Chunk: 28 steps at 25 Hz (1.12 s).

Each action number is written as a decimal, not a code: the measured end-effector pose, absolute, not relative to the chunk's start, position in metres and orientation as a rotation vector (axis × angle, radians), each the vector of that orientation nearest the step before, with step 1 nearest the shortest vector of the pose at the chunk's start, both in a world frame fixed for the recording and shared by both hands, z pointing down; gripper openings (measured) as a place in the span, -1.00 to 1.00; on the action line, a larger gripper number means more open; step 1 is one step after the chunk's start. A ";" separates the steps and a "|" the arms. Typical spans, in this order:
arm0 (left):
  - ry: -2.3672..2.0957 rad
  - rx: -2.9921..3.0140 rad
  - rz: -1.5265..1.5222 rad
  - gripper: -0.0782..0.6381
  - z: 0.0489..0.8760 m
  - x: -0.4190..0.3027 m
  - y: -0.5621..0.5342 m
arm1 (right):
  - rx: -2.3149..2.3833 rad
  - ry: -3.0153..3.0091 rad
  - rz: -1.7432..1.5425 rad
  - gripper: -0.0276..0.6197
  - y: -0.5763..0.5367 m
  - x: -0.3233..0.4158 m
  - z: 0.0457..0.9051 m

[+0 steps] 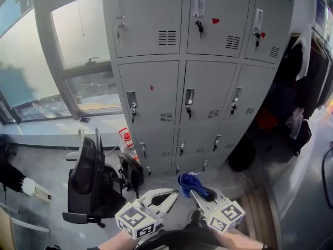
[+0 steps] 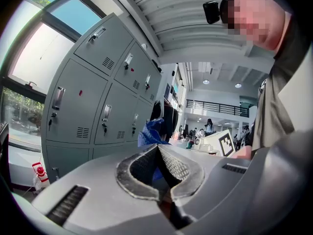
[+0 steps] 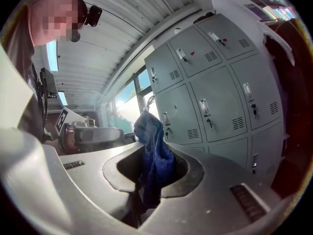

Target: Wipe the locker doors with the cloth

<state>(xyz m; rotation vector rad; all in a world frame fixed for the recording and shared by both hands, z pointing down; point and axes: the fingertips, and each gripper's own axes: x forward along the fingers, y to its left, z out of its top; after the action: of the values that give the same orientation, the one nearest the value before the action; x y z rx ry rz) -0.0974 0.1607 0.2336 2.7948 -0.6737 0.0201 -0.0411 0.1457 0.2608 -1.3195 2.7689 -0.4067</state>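
The grey lockers (image 1: 200, 90) stand ahead in three columns of small keyed doors; they also fill the left gripper view (image 2: 88, 102) and the right gripper view (image 3: 220, 92). My right gripper (image 1: 193, 191) is low in the head view, short of the lockers, and shut on a blue cloth (image 1: 188, 181). In the right gripper view (image 3: 152, 131) the cloth (image 3: 155, 155) hangs bunched between the jaws and sticks up above them. My left gripper (image 1: 175, 192) is beside it, shut with nothing in it (image 2: 157, 147); the cloth (image 2: 150, 132) shows just past its tips.
A black office chair (image 1: 89, 184) and a dark backpack (image 1: 131, 172) stand on the floor to the left of the lockers' foot. A red and white canister (image 1: 126, 137) sits by the window wall. Coats (image 1: 307, 82) hang at the right, above a black bag (image 1: 242, 154).
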 end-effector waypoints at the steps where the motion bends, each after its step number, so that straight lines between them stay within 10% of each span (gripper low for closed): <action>1: -0.689 2.790 0.024 -0.76 0.236 -0.093 0.152 | -1.317 2.768 -0.410 -0.67 0.135 -0.035 0.266; 28: -0.947 2.727 0.056 -0.76 0.359 -0.005 -0.102 | -1.418 2.799 -0.496 -0.67 -0.193 0.044 0.468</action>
<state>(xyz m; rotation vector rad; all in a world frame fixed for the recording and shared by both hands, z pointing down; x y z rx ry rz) -0.0048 -0.1022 0.3588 2.7267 -0.9468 0.0557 0.0437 -0.1933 0.4680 -1.4184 2.7986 -0.4955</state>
